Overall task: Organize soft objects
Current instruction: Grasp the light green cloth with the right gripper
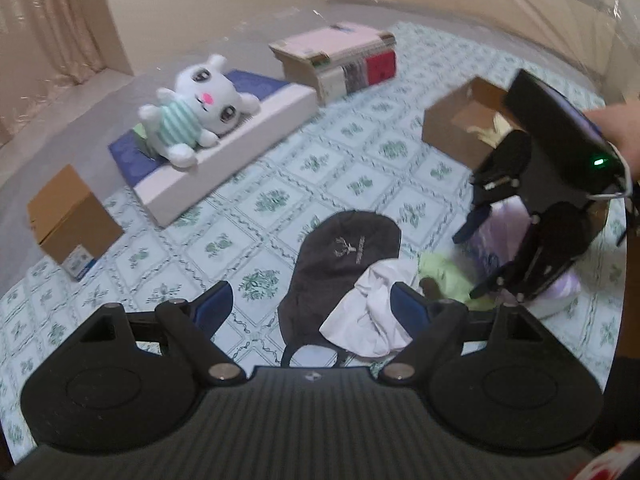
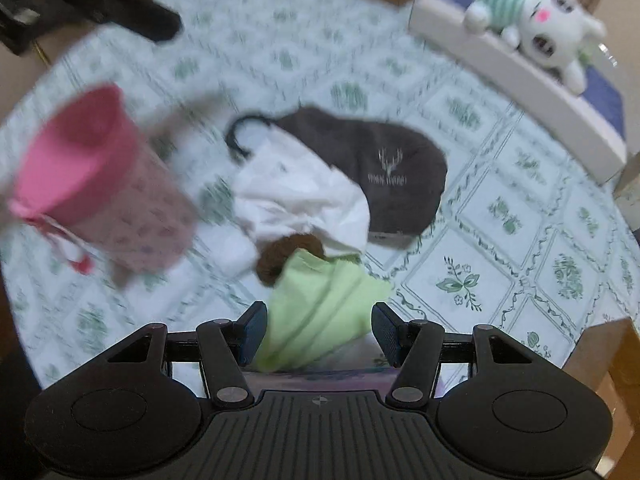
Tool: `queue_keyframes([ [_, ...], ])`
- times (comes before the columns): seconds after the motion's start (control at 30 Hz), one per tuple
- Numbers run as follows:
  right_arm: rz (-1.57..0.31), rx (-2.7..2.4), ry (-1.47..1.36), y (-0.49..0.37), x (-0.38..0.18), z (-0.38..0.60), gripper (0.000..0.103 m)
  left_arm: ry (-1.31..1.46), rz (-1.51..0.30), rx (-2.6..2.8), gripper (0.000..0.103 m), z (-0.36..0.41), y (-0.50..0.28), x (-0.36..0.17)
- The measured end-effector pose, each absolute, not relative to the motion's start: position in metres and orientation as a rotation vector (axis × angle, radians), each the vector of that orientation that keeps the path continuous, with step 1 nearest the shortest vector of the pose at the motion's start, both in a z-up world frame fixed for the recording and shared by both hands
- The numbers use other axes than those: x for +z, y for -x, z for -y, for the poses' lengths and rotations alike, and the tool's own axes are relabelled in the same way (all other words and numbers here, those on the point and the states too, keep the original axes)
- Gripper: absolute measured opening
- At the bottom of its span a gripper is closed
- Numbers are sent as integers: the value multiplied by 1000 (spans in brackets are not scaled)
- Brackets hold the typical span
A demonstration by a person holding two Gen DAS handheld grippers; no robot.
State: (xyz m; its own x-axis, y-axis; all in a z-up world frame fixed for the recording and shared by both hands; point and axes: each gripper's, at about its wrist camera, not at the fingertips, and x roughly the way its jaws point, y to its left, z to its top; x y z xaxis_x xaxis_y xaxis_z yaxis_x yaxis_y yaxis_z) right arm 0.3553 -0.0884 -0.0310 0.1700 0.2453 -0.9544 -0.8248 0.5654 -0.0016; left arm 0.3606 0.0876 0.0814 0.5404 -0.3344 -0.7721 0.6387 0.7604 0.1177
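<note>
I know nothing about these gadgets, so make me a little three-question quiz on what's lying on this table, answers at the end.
1. True or false: the white plush toy lies on the white box.
2. Which lies partly on top of the dark cap? A) the white cloth B) the green cloth C) the pink bag
3. Fill in: the right gripper is open, with the ____ cloth between its fingers.

Key: 1 true; 2 A; 3 green.
</note>
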Motion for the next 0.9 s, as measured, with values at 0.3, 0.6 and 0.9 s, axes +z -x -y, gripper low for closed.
queue_keyframes([
  [0.3,-1261,880,685,-374,-73,72,58,-475,-923,-696,84,-82,-392,43],
  [0.6,-1251,855,673,-388,-62,88,6,-528,-993,-788,84,-62,-407,18],
  [0.9,-1077,684,594,-410,-29,118,1,-627,-1102,-925,83,-26,-425,-4],
])
